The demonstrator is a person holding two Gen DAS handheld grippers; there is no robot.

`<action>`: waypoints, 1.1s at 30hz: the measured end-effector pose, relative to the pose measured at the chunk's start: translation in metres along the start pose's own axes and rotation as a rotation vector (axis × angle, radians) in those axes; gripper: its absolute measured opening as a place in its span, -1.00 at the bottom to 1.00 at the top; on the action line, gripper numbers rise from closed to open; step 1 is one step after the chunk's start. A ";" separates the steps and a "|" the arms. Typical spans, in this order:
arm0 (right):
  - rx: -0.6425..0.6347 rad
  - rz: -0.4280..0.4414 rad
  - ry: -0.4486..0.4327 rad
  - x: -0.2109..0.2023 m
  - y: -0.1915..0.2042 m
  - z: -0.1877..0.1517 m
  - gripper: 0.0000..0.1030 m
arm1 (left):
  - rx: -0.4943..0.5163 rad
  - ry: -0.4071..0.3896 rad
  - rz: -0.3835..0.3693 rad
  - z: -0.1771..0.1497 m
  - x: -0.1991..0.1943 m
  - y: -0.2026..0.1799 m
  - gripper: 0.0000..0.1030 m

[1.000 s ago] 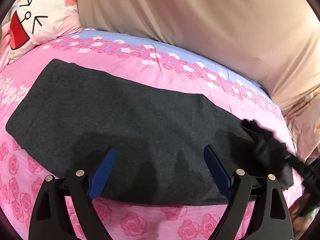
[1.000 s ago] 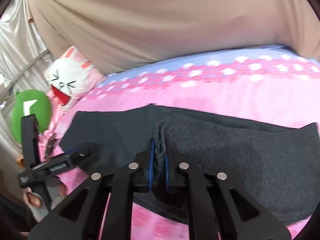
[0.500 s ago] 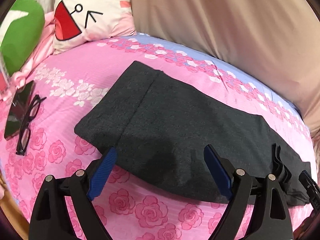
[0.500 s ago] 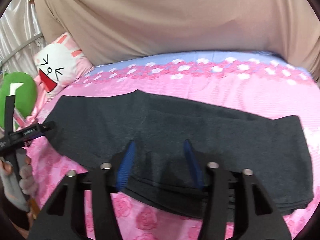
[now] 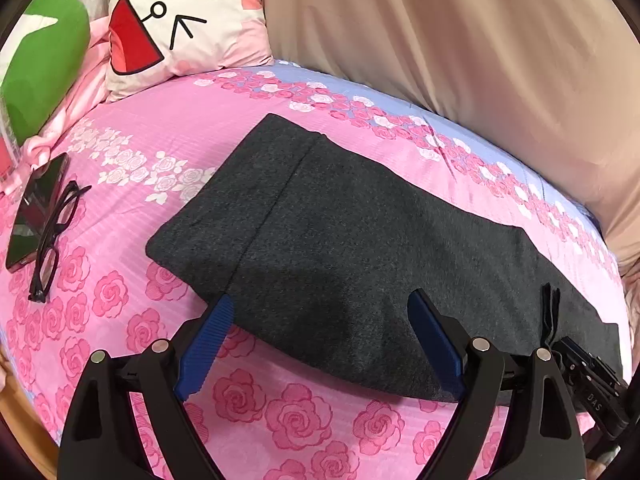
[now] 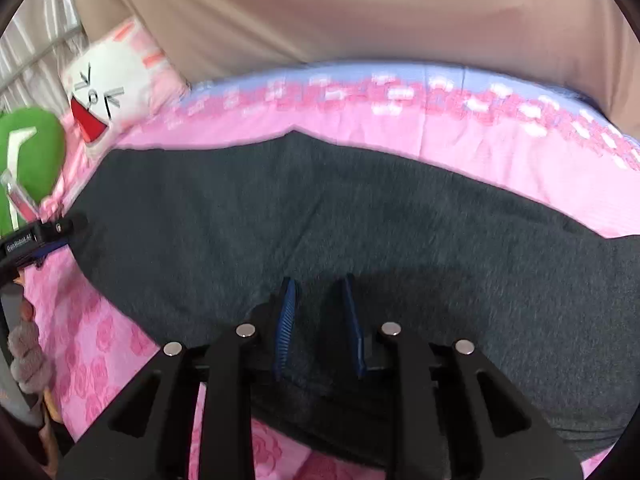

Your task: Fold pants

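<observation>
From my left wrist camera, the dark grey pants (image 5: 360, 248) lie flat in a long band across the pink rose bedsheet (image 5: 296, 412), and I take them as my landmark. My left gripper (image 5: 320, 340) hangs over their near edge with jaws spread wide and nothing between them. Beyond the pants' far end sits a cartoon-face pillow (image 5: 180, 20) with a green cushion (image 5: 40, 64) beside it; a pair of black glasses (image 5: 54, 236) rests on a dark phone (image 5: 32, 208), well apart from the pants' end. At the pants' other end the right gripper (image 5: 550, 320) stands on the cloth.

From my right wrist camera — blurred — the pants (image 6: 400, 232) fill the middle. My right gripper (image 6: 318, 320) is over their near edge, jaws narrowly parted and closing, fabric between the pads; I cannot tell whether they press it. The left gripper (image 6: 36, 240) is at the pants' far end, near the green cushion (image 6: 32, 152)
</observation>
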State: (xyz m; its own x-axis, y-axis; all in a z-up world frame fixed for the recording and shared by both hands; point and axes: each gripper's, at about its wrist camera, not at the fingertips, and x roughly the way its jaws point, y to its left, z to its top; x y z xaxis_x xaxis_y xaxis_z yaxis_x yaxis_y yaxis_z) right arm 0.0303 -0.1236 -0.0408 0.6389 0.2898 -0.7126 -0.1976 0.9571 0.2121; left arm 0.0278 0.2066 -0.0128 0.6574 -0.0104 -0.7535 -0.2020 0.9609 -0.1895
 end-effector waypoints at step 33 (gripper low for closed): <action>0.351 0.202 -0.237 -0.065 -0.093 -0.029 0.46 | 0.311 -0.101 -0.397 0.013 -0.096 -0.212 -0.80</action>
State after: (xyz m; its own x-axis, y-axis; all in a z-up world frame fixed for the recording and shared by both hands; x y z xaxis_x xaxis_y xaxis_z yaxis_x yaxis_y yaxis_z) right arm -0.0146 -0.2315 -0.0334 0.7740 0.4246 -0.4697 -0.0986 0.8136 0.5730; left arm 0.0165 0.0070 0.1080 0.7098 -0.3788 -0.5938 0.2927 0.9255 -0.2405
